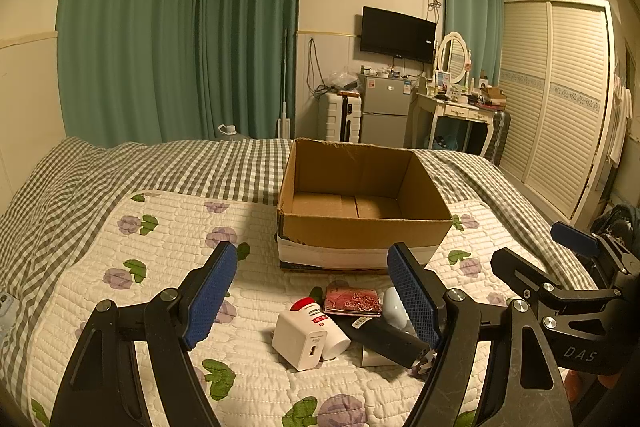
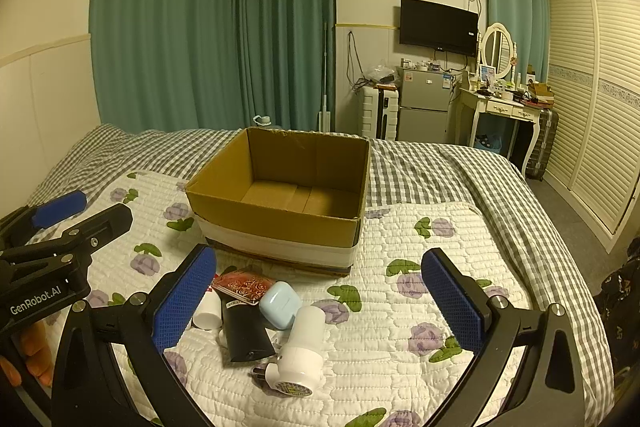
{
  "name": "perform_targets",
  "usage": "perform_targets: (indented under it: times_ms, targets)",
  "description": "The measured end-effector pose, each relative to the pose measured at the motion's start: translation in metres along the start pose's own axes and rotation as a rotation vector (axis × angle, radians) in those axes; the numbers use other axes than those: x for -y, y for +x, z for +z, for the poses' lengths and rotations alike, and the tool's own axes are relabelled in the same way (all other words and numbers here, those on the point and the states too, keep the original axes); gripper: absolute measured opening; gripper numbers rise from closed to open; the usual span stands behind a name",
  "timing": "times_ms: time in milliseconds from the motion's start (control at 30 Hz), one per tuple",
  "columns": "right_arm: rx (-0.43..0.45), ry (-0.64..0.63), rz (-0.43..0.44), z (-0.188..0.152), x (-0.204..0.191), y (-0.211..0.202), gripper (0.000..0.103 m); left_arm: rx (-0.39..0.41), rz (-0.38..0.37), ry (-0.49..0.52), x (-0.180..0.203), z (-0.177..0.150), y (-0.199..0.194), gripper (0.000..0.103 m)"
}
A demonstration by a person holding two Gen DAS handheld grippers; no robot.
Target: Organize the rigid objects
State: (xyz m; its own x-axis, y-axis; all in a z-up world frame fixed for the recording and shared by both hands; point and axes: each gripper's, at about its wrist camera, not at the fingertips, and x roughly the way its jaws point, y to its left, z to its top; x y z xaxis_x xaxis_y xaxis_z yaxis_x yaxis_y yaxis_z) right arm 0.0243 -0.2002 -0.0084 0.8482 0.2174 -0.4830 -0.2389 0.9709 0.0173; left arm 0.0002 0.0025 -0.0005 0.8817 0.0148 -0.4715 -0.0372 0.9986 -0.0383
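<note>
Nearest the lens, the left gripper (image 1: pixel 312 291) hung with its blue-padded fingers (image 1: pixel 210 293) spread wide and holding nothing, above a huddle of small things on the floral quilted bed cover (image 1: pixel 168 259): a white cube-shaped charger (image 1: pixel 299 343), a black oblong case (image 1: pixel 384 341) and a flat patterned red pouch (image 1: pixel 352 301). The right gripper (image 2: pixel 320 301) likewise stood wide and empty, over a pale blue earbud case (image 2: pixel 280 304) and a white plug adapter (image 2: pixel 302 347). Just behind the huddle sat an open brown cardboard box (image 1: pixel 360 227).
</note>
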Motion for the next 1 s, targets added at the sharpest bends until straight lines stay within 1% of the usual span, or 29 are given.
perform_targets:
  times_ms: [167,267,367,433,467,500,533,567,600,633,700,733,800,900,1000]
  targets:
    - [0.0,-0.001,0.001,0.0,0.0,0.0,0.103,-0.001,-0.001,0.001,0.0,0.0,0.0,0.08]
    - [-0.008,-0.007,0.002,-0.003,-0.002,0.002,0.103,-0.016,0.006,0.006,-0.001,-0.002,0.005,0.08]
    - [-0.037,-0.012,0.008,-0.01,-0.003,0.012,0.103,-0.071,0.018,0.007,-0.003,-0.012,0.022,0.08]
    - [-0.089,-0.028,0.006,-0.022,-0.006,0.028,0.102,-0.143,0.035,0.02,-0.003,-0.026,0.043,0.08]
    - [-0.122,-0.035,0.008,-0.029,-0.006,0.038,0.098,-0.177,0.038,0.025,-0.003,-0.033,0.053,0.078]
    - [-0.178,-0.036,0.017,-0.039,-0.007,0.053,0.092,-0.216,0.04,0.026,-0.004,-0.04,0.063,0.078]
    - [-0.231,-0.03,0.028,-0.048,-0.007,0.066,0.089,-0.251,0.048,0.03,-0.004,-0.047,0.073,0.078]
    - [-0.305,-0.009,0.045,-0.06,-0.005,0.083,0.08,-0.271,0.053,0.037,-0.004,-0.052,0.079,0.078]
    - [-0.336,0.006,0.052,-0.066,-0.003,0.09,0.071,-0.291,0.063,0.046,-0.003,-0.056,0.085,0.078]
    - [-0.372,0.026,0.055,-0.072,0.001,0.1,0.068,-0.301,0.067,0.051,-0.002,-0.059,0.089,0.078]
    - [-0.398,0.035,0.043,-0.077,0.006,0.109,0.064,-0.316,0.066,0.058,-0.001,-0.063,0.093,0.078]
    - [-0.411,0.044,0.054,-0.077,0.009,0.113,0.063,-0.32,0.066,0.062,-0.001,-0.065,0.093,0.078]
    - [-0.432,0.069,0.095,-0.076,0.013,0.113,0.052,-0.328,0.071,0.073,0.0,-0.067,0.095,0.078]
    - [-0.458,0.051,0.118,-0.079,0.01,0.115,0.049,-0.361,0.074,0.068,-0.002,-0.072,0.104,0.078]
    - [-0.504,0.093,0.149,-0.08,0.009,0.127,0.047,-0.402,0.085,0.055,-0.005,-0.073,0.113,0.077]
